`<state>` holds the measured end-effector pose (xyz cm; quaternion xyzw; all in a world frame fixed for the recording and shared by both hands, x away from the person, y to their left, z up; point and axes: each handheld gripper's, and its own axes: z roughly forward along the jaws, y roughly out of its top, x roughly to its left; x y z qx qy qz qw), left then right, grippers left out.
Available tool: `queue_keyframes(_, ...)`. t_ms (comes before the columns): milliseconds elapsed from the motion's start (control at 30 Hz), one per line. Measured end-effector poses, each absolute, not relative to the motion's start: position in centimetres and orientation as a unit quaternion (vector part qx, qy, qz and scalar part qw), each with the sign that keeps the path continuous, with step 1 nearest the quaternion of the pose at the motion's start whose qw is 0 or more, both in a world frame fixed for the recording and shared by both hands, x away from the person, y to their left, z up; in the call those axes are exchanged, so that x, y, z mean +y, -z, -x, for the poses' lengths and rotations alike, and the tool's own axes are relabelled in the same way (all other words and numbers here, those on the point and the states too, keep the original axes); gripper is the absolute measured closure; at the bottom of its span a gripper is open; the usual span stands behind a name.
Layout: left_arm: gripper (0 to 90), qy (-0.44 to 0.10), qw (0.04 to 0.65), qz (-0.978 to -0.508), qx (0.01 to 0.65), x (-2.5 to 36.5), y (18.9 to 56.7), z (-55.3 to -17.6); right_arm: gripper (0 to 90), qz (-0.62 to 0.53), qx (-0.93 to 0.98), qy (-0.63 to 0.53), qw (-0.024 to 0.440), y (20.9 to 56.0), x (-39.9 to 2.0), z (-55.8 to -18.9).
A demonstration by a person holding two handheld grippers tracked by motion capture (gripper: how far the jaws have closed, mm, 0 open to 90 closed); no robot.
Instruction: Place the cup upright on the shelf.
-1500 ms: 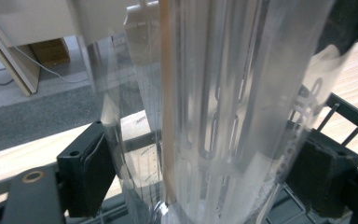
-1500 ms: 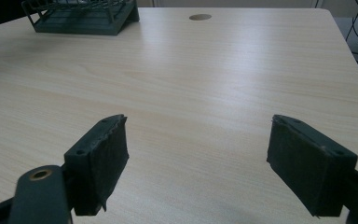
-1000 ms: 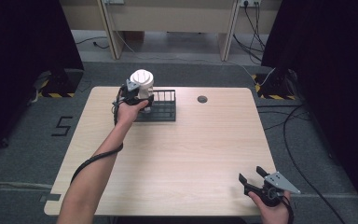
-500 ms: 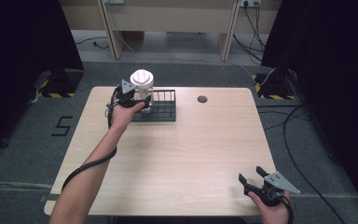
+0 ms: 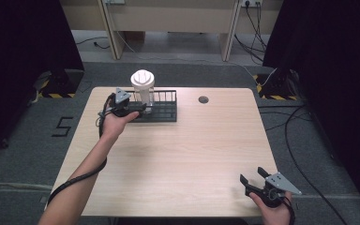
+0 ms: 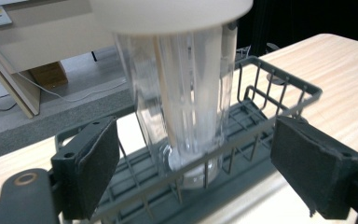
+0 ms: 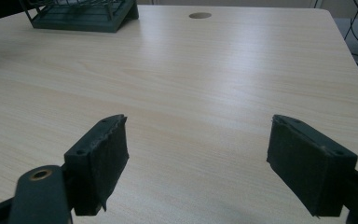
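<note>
In the wire rack (image 5: 161,106), the clear jar (image 5: 142,89) is now left standing, released by the wide-open left gripper (image 5: 132,108); placement seems done.

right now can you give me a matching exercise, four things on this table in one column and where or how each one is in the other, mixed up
Things:
1. clear cup
2. wire rack
3. left gripper
4. right gripper

Places or states:
A. near right corner of the table, jaws open over bare wood
B. stands upright inside the rack, white lid on top
C. dark, sits at the far left part of the table
D. at the rack's left end, jaws open either side of the cup

Pairs: 1-B, 2-C, 3-D, 4-A
</note>
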<state>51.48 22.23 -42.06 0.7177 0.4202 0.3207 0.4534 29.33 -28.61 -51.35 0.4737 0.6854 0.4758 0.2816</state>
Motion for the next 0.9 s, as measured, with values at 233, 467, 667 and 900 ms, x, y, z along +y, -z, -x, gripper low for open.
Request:
queue_keyframes(233, 15.4, -0.315, 0.453, -0.717, 0.426, 23.2, 42.7, -49.8, 20.6, -0.474, 0.686, -0.475, 0.283, 51.4, -28.6, -29.3)
queue_keyframes(467, 15.7, -0.312, 0.456, -0.720, 0.420, 23.6, 43.0, -47.9, 20.6, -0.474, 0.685, -0.474, 0.283, 51.4, -28.6, -29.3)
queue_keyframes(667, 15.9, -0.311, 0.462, -0.719, 0.415, 23.7, 43.1, -46.3, 20.6, -0.474, 0.685, -0.474, 0.283, 51.3, -28.6, -29.3)
queue_keyframes(900, 15.9, -0.310, 0.469, -0.718, 0.411, 23.8, 43.4, -44.7, 20.6, -0.474, 0.686, -0.474, 0.284, 51.4, -28.6, -29.3)
